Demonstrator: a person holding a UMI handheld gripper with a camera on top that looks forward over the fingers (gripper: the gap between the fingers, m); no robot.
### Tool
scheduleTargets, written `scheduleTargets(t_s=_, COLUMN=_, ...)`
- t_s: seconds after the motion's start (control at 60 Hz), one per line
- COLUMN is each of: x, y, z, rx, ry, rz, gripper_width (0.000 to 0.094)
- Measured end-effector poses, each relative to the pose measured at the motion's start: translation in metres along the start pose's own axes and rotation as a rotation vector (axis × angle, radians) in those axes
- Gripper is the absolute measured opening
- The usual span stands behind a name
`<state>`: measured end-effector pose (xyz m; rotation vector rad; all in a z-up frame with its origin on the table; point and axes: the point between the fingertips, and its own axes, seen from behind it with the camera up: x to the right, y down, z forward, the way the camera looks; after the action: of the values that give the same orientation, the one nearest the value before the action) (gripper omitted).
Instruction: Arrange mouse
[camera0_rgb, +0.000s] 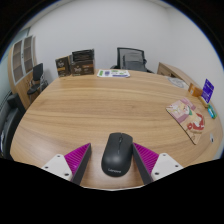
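The mouse (116, 155), black and rounded, lies on the wooden desk (100, 110) close to its near edge, squarely between the two fingers of the gripper (114, 160). The fingers are spread wide: the magenta pads (78, 157) stand off from the mouse on either side, with bare wood showing in both gaps, so nothing is pinched and the mouse rests on the desk by itself.

Ahead of the mouse the desk runs broad and uncluttered right to its far edge, a large stretch of bare wood grain. Toward the right edge of the desk lie some printed papers (188, 120), well apart from the mouse, with what may be a small box or card (208, 90) just beyond them; it is too small to tell which. At the far edge a few flat items (113, 73) sit near a black office chair (131, 59). Another dark chair (37, 76) stands past the left edge, and shelving with boxes (72, 64) lines the far wall.

The gripper is held low and level, pointing straight across the desk.
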<state>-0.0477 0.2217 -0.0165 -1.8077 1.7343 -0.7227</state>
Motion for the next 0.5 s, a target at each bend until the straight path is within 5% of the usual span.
scheduleTargets(t_s=0.167, x=0.0026, y=-0.0049, z=0.0067, rx=-0.011, ry=0.005, rz=0.019, gripper_width=0.0742)
scheduleTargets(t_s=0.267, x=0.0074, y=-0.0067, z=0.0089, rx=-0.013, ry=0.02, rz=0.029, gripper_width=0.0507)
scheduleTargets(t_s=0.5, x=0.0096, y=-0.0056, z=0.0096, rx=-0.023, ry=0.025, rz=0.024, gripper_width=0.0421)
